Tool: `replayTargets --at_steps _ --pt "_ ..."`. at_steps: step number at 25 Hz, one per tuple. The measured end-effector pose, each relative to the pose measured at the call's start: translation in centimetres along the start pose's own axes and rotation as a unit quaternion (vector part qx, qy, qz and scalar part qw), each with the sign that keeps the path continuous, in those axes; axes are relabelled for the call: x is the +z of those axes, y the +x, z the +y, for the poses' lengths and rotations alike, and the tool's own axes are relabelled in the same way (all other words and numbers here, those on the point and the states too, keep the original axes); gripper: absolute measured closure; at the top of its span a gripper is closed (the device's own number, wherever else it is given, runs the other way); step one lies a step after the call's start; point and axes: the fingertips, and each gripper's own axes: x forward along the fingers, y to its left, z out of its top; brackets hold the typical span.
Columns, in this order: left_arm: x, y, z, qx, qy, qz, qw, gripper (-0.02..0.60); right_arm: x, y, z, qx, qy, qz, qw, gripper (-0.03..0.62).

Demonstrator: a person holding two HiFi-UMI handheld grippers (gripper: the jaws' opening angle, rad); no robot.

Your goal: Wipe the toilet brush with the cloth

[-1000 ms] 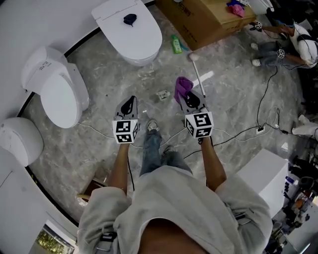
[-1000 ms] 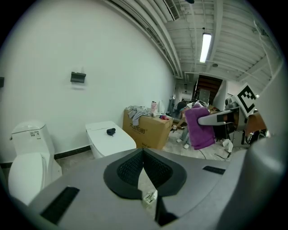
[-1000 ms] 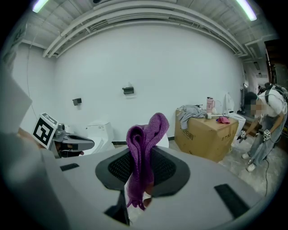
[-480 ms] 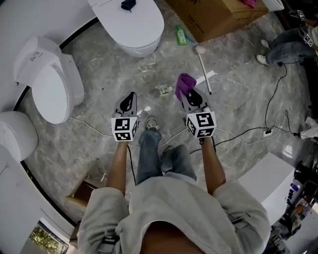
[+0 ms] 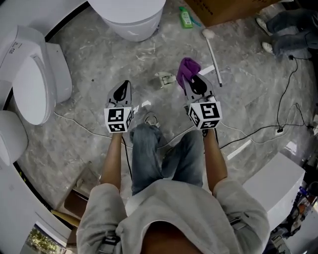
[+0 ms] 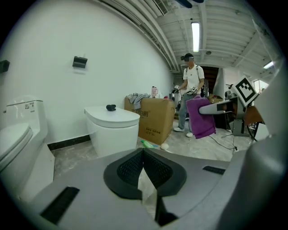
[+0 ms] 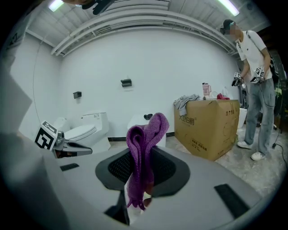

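The toilet brush (image 5: pixel 214 57) lies on the grey marble floor, a white stick with its head (image 5: pixel 207 33) at the far end. My right gripper (image 5: pixel 191 78) is shut on a purple cloth (image 5: pixel 187 69), which stands up out of the jaws just left of the brush handle. The right gripper view shows the cloth (image 7: pixel 144 148) folded and pinched between the pads (image 7: pixel 158 167). My left gripper (image 5: pixel 126 85) hangs level with the right one, shut, with nothing in it. In the left gripper view its pads (image 6: pixel 155 167) meet, and the cloth (image 6: pixel 201 117) shows at the right.
White toilets stand ahead (image 5: pixel 130 17) and at the left (image 5: pixel 35 74). A green bottle (image 5: pixel 186 19) and a cardboard box (image 5: pixel 226 9) lie beyond the brush. A small scrap (image 5: pixel 164 79) sits between the grippers. Cables (image 5: pixel 278 130) cross the floor at the right. A person (image 7: pixel 256 90) stands by the box.
Both grippers have sunk toward the floor together and the person has bent lower. The cloth has stayed in the right gripper; the left gripper has stayed shut.
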Motion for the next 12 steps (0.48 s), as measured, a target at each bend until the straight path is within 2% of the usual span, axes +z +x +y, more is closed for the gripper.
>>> replayTargets --at_steps 6,12 --pt "-7.5 3.8 0.6 -0.003 0.006 -0.002 1.0 0.563 -6.3 2.6 -0.4 0.002 -0.006 -0.015 1.0 0.484" --pt "-11.7 7.5 0.4 -0.011 0.01 -0.014 0.9998 0.563 -9.7 3.7 -1.1 -0.002 -0.021 -0.04 0.999 0.484"
